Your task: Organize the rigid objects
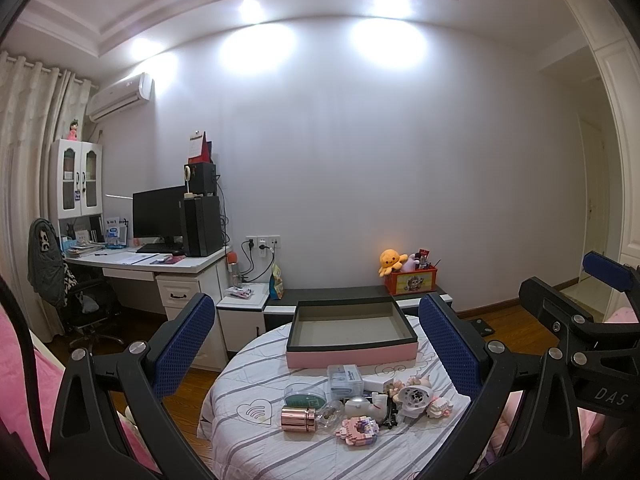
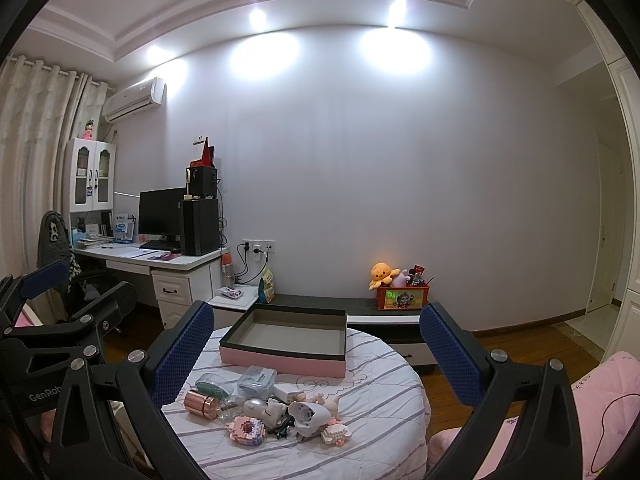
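Left gripper (image 1: 316,354) and right gripper (image 2: 318,354) both stood spread wide, holding and touching nothing, raised above the round table (image 1: 400,452). Small items (image 1: 352,404) lay clustered before the empty pink box (image 1: 352,354).

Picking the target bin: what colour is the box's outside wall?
Pink, with a black rim and grey inside. The box shows best in the left wrist view.

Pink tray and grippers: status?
Left gripper open, empty. Right gripper open, empty. Pink tray empty on round table; trinkets, rose-gold canister among them, clustered in front. Nothing blocking.
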Tool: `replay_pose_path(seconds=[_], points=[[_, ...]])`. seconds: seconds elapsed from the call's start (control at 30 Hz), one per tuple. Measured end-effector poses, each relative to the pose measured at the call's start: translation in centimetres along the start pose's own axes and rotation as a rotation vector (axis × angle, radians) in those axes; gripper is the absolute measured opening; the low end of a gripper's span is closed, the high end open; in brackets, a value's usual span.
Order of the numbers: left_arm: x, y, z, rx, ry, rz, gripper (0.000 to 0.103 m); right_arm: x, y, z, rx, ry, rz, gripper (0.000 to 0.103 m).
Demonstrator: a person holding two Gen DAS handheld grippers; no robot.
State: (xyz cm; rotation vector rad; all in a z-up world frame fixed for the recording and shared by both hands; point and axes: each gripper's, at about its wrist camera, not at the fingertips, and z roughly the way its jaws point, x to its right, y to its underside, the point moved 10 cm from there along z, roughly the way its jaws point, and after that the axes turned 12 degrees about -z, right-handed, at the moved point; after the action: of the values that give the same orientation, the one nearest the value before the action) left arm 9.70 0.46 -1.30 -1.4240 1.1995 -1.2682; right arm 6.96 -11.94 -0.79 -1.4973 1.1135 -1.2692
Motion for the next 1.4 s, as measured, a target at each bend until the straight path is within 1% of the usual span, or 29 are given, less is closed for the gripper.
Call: replay_pose_path(seconds=[1.07,1.4], points=[[0.01,-0.01,-0.06,0.002,-0.001,0.002,0.103,0.12,-0.09,-0.14,-0.002,0.004,-0.002,0.103],[-0.18,0.22,0.21,-0.01,0.002,0.006,0.103,0.07,0.03,0.15,-0.011,0.005,-0.003,0.103]])
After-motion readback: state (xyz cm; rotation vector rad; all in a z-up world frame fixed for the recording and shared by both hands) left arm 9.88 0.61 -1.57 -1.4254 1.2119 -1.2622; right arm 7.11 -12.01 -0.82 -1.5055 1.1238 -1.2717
